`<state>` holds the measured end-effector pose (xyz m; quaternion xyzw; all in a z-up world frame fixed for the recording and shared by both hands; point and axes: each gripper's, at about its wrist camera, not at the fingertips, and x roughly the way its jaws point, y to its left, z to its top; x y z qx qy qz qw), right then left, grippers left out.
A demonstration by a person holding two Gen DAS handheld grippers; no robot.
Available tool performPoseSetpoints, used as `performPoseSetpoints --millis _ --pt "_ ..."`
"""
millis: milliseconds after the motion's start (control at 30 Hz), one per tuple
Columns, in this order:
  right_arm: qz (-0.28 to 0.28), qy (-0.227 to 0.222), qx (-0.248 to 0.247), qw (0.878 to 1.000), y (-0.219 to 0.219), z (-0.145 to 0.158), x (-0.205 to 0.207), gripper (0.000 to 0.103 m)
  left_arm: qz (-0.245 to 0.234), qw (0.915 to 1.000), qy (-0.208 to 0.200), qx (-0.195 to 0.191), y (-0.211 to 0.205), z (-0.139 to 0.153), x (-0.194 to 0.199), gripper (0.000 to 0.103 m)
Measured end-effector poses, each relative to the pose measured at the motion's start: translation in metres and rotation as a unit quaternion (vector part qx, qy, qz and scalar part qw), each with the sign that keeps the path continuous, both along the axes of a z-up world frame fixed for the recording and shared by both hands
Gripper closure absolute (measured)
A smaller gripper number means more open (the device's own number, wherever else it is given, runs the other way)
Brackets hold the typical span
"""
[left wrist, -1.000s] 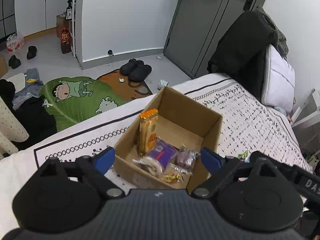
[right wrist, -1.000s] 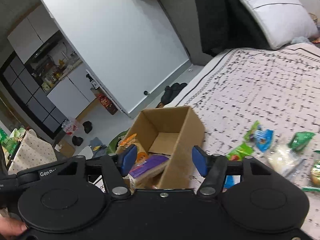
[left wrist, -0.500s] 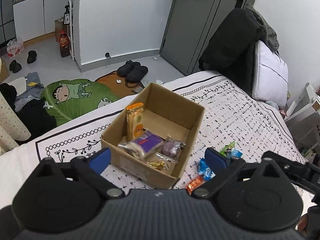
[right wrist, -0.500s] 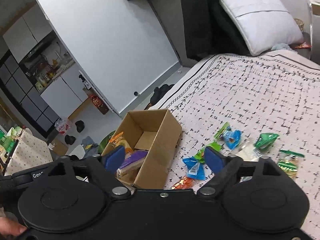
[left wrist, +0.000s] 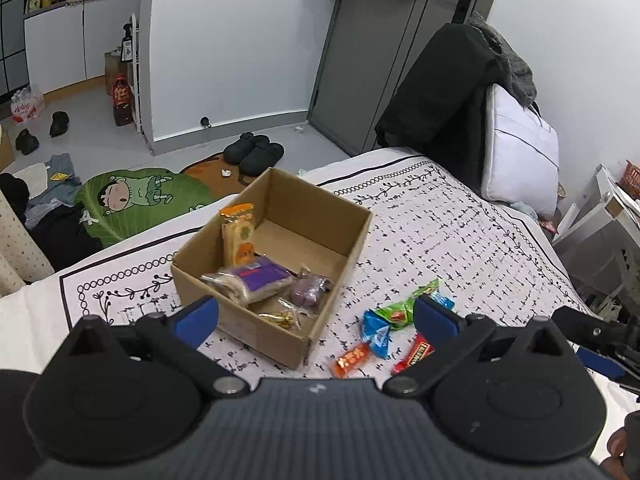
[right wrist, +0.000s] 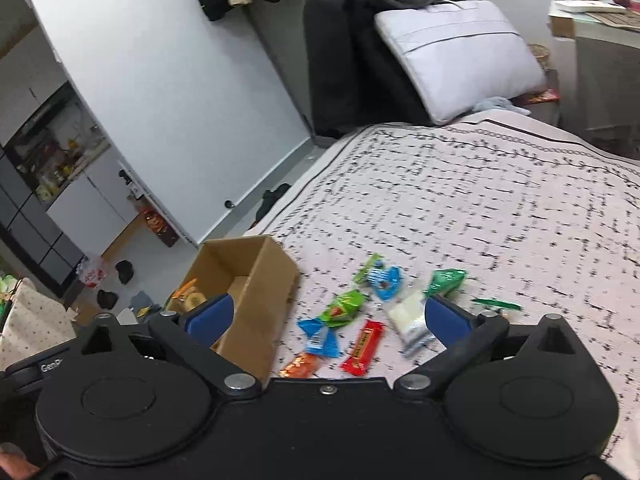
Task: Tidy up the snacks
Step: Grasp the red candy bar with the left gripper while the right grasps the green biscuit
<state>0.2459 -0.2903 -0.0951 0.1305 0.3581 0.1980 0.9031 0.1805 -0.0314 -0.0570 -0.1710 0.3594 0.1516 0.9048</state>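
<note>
Covering: my bedspread (left wrist: pixel 460 240) is white with small black marks, over a bed in a bedroom with a grey door (left wrist: pixel 380 60) and a cartoon rug (left wrist: pixel 132 204) on the floor.
Box: the cardboard box (left wrist: pixel 320 216) sits open on the bedspread, square-cornered, brown.
In the box: an orange packet (left wrist: pixel 238 236) leaning upright, a purple wrapped cake (left wrist: pixel 256 280), some small clear-wrapped sweets.
Loose snacks: crinkly foil wrappers beside the box, green (right wrist: pixel 344 308), blue (right wrist: pixel 320 336), a red bar (right wrist: pixel 364 346), a white pouch (right wrist: pixel 412 316).
My left gripper (left wrist: pixel 316 316): spread wide, holding nothing.
My right gripper (right wrist: pixel 326 314): spread wide, holding nothing, above the loose snacks.
</note>
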Motion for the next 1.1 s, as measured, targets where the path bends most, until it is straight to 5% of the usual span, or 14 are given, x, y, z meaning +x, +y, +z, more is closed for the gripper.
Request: performPoseSetpoints --millis 867,1100 --pt "-0.037 0.049 0.019 0.998 -0.063 -0.037 0.014 0.0 -0.027 0.9995 0.013 -0.008 -0.074 -0.036 0.015 0.0" --pt "-0.068 0.084 0.017 0.994 -0.07 -0.059 0.03 0.009 -0.042 0.9986 0.014 -0.029 -0.084 -0.058 0.029 0.003"
